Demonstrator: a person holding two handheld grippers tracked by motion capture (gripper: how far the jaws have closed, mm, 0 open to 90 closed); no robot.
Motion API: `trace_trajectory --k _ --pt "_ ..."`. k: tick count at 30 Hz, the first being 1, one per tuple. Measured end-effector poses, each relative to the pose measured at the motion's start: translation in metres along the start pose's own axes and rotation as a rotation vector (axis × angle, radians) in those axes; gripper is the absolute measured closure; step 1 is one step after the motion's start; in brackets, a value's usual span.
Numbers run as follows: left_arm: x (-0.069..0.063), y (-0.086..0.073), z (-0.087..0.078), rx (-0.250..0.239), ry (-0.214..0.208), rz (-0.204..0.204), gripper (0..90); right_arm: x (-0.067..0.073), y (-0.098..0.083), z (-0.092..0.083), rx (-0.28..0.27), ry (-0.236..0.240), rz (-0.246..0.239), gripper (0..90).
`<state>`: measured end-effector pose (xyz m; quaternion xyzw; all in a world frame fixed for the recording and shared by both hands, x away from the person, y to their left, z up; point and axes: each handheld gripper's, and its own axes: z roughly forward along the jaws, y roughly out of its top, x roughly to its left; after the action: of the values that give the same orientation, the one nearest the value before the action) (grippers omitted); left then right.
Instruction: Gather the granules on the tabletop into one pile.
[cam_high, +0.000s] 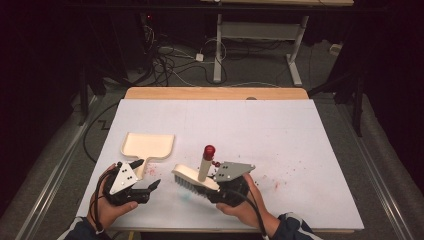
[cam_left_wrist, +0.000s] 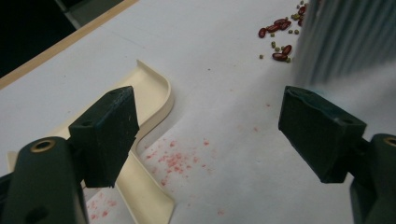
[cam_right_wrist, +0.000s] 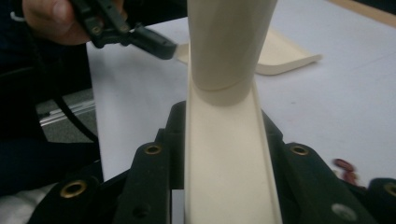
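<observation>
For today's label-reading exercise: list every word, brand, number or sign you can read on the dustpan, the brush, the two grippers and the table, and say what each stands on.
None: no readable text in any view.
Dustpan: plain cream, no lettering.
Brush: plain cream body and handle with a red cap, unmarked.
Left gripper and right gripper: black jaws and grey plates, no print.
Table: white, bearing red stains and scattered beans, no signs.

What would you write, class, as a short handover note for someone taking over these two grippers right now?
Right gripper: shut on the brush, bristles down on the table.
Left gripper: open, holding nothing, beside the dustpan handle.
Beans: scattered on the table beyond the brush, not in the pan.
Done: brush picked up.
Left: probably grip the dustpan, sweep the beans in.
</observation>
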<state>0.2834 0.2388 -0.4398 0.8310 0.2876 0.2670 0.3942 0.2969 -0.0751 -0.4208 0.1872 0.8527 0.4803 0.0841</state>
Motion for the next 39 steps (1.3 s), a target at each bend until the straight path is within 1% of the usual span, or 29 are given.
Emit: trace_trajectory --k 1,2,3,5,6,8,10,11,12,13,14,15,16,17,18,21,22,24,27,29,30,31,32,33,35,36,37,38,39 --pt "0.0 0.0 -0.001 -0.007 0.004 -0.006 19.2 0.002 -0.001 0.003 0.001 0.007 0.003 67.8" --pt "0.001 0.0 -0.001 -0.013 0.009 -0.011 19.2 0.007 -0.005 0.014 0.006 0.021 0.032 67.7" --pt "0.002 -0.001 -0.002 -0.016 0.008 -0.017 19.2 0.007 -0.005 0.014 0.006 0.021 0.032 67.8" --pt "0.004 -0.001 -0.002 -0.019 0.012 -0.025 19.3 0.01 -0.009 0.025 0.018 0.033 0.064 67.7" --pt "0.004 -0.001 -0.003 -0.021 0.01 -0.028 19.2 0.012 -0.014 0.037 0.028 0.017 0.072 67.8" --pt "0.004 0.0 -0.003 -0.023 0.007 -0.027 19.2 0.013 -0.015 0.039 0.017 0.012 0.074 67.8" --pt "0.004 -0.001 -0.002 -0.022 -0.001 -0.025 19.2 0.012 -0.013 0.04 0.026 -0.023 0.048 67.8" --pt "0.003 -0.001 -0.002 -0.018 -0.004 -0.023 19.2 0.01 -0.014 0.039 0.03 -0.04 0.044 67.8" --pt "0.003 -0.001 -0.001 -0.015 -0.007 -0.023 19.2 0.001 -0.015 0.036 0.043 -0.061 0.075 67.8" --pt "0.003 -0.001 0.0 -0.012 -0.012 -0.025 19.2 0.001 -0.015 0.036 0.043 -0.061 0.075 67.8" --pt "0.003 -0.001 0.001 -0.008 -0.017 -0.025 19.2 -0.004 -0.016 0.035 0.049 -0.072 0.086 67.8" --pt "0.003 -0.001 0.002 -0.008 -0.015 -0.012 19.2 -0.009 -0.016 0.032 0.051 -0.089 0.102 67.8" --pt "0.001 -0.001 0.003 0.002 -0.024 -0.017 19.2 -0.014 -0.016 0.03 0.054 -0.096 0.118 67.7" --pt "0.0 -0.001 0.003 0.004 -0.027 -0.017 19.1 -0.025 -0.017 0.025 0.067 -0.102 0.146 67.7" --pt "0.0 -0.001 0.004 0.009 -0.028 -0.011 19.2 -0.029 -0.017 0.022 0.074 -0.107 0.16 67.7" --pt "-0.001 0.0 0.007 0.019 -0.037 -0.007 19.0 -0.038 -0.018 0.016 0.076 -0.135 0.161 67.8" --pt "-0.001 0.0 0.008 0.022 -0.039 -0.005 18.3 -0.046 -0.019 0.011 0.083 -0.139 0.173 67.7" --pt "-0.002 0.0 0.009 0.023 -0.043 -0.008 18.3 -0.049 -0.019 0.01 0.088 -0.144 0.179 67.7" --pt "-0.002 0.001 0.009 0.025 -0.042 -0.005 18.3 -0.054 -0.019 0.005 0.103 -0.13 0.167 67.7" --pt "-0.002 0.001 0.009 0.023 -0.039 -0.005 18.3 -0.055 -0.016 0.0 0.112 -0.141 0.135 67.7" --pt "-0.002 0.001 0.008 0.022 -0.039 -0.005 18.3 -0.057 -0.013 -0.008 0.102 -0.147 0.111 67.7" --pt "-0.002 0.001 0.008 0.021 -0.037 -0.006 18.3 -0.057 -0.013 -0.008 0.102 -0.147 0.111 67.7" --pt "-0.001 0.001 0.008 0.02 -0.036 -0.009 18.3 -0.058 -0.012 -0.013 0.092 -0.143 0.106 67.7" --pt "-0.001 0.0 0.007 0.02 -0.036 -0.01 18.3 -0.059 -0.012 -0.019 0.075 -0.125 0.089 67.7" --pt "-0.001 0.0 0.008 0.023 -0.036 -0.01 18.3 -0.061 -0.011 -0.033 0.055 -0.113 0.048 67.7" --pt "-0.001 0.0 0.008 0.028 -0.035 -0.007 18.3 -0.062 -0.012 -0.047 0.045 -0.076 0.018 67.7" --pt "-0.001 0.0 0.008 0.027 -0.034 -0.008 18.2 -0.063 -0.014 -0.054 0.046 -0.067 0.004 67.7" --pt "-0.001 0.0 0.008 0.024 -0.033 -0.01 18.2 -0.062 -0.017 -0.061 0.04 -0.043 -0.017 67.7" --pt "-0.001 0.001 0.008 0.024 -0.031 -0.009 18.3 -0.06 -0.02 -0.067 0.049 -0.024 -0.034 67.7"
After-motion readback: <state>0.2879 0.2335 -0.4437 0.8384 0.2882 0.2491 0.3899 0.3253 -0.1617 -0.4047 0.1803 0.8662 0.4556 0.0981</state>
